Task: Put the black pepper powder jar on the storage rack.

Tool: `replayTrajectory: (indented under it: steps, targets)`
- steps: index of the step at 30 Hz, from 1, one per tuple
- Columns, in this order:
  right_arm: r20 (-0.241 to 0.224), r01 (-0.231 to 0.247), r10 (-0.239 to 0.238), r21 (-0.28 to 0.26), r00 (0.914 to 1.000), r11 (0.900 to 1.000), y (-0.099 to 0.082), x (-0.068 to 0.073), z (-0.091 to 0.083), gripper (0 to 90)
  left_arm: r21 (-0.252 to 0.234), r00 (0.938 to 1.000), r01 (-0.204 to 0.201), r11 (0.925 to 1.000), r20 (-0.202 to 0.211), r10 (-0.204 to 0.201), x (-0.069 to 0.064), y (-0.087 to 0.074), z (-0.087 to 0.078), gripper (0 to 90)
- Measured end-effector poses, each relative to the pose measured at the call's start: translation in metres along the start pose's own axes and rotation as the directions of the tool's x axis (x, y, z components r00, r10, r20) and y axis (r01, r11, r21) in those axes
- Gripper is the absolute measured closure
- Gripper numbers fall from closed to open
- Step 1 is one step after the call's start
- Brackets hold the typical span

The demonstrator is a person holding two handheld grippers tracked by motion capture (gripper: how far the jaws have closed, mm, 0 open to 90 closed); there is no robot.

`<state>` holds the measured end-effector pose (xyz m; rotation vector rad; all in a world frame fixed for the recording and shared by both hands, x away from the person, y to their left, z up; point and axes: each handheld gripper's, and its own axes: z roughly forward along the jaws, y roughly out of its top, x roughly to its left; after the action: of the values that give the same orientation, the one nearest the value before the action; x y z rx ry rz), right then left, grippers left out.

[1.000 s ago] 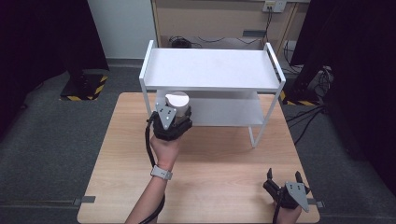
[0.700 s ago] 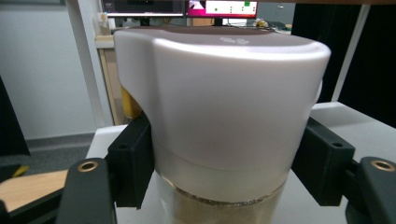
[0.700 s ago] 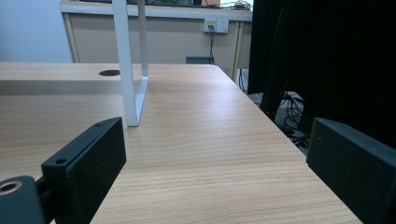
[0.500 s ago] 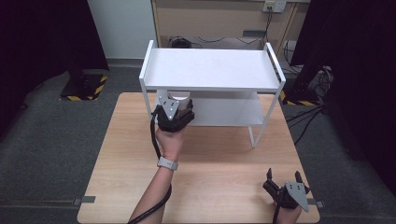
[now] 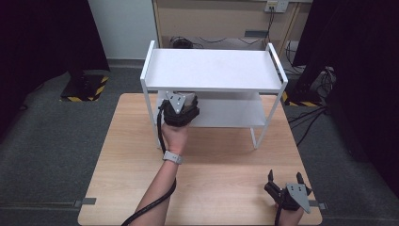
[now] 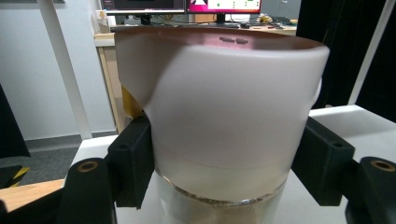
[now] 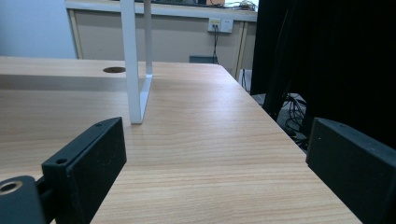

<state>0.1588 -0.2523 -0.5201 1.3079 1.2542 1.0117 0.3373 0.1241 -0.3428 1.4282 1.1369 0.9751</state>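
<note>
The left gripper is clamped on a white cup, its two black jaws pressing the cup's sides from left and right just above a shiny band at the base. In the high view the gripper sits at the front left of the white rack, under the top shelf and over the lower shelf, so the cup is inside that lower level; whether its base already touches the shelf cannot be told. The cup looks stiff and smooth-walled, probably light, with a dark inside and a thick rim. Such a wall is likely slippery, so a firm, level hold low on the body seems right, keeping the cup upright. The right gripper rests near the counter's front right corner, jaws apart and empty.
</note>
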Motion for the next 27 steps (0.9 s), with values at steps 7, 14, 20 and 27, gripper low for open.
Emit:
replayTrajectory:
  steps: [7,14,20,27]
  targets:
    - [-0.003,0.01,-0.01,0.005,0.9999,0.9999,0.001,0.0,0.001,4.9,-0.01,1.0,-0.003,1.0,0.004,0.003,0.004,-0.002,0.008,29.9]
    - [-0.005,0.022,-0.022,0.007,0.9998,0.9997,0.001,0.001,0.001,4.8,-0.028,0.9998,-0.014,0.9995,0.012,0.014,0.007,-0.006,0.008,29.8]
    - [-0.006,0.033,-0.033,0.012,0.9994,0.9994,0.002,0.001,0.001,5.6,-0.01,0.9996,-0.006,0.9999,0.029,0.006,0.014,-0.005,0.008,27.2]
    - [-0.009,0.035,-0.035,0.019,0.9994,0.9992,0.003,0.001,0.002,5.6,-0.015,0.9984,0.034,0.9993,0.045,-0.034,0.016,-0.005,0.0,6.8]
